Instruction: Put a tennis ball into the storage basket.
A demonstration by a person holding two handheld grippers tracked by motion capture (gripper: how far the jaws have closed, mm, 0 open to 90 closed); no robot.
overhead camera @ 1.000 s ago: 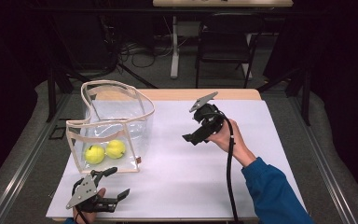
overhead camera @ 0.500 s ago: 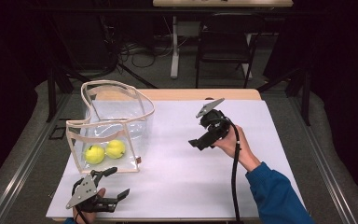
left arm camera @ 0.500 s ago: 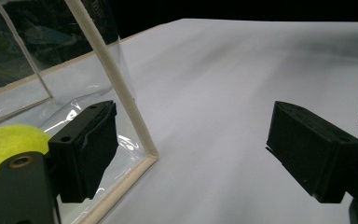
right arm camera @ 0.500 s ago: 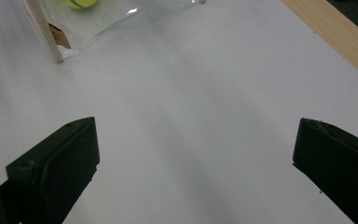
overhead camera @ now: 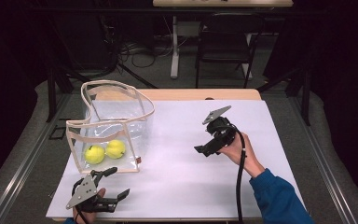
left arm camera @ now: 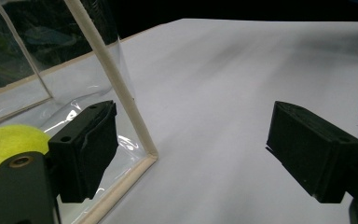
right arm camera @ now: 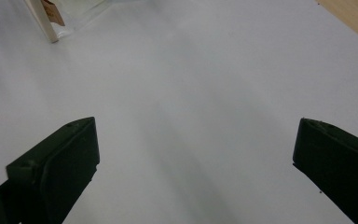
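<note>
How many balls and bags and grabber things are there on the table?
Yellow-green balls: 2, both inside the bag
Clear bag: 1
Grippers: 2, the left gripper and the right gripper, both with jaws open
Total: 5

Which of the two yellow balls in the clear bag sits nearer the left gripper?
The left-hand ball, the one farther from the bag's brown tag; it lies closer to the left gripper than the other ball.

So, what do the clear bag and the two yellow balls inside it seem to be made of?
The clear bag with cream edging looks like glossy soft plastic, perhaps vinyl: it is see-through and wrinkles shine on it. Its trim looks like matte fabric tape. The two yellow-green balls look fuzzy and dull, probably felt, like tennis balls.
</note>
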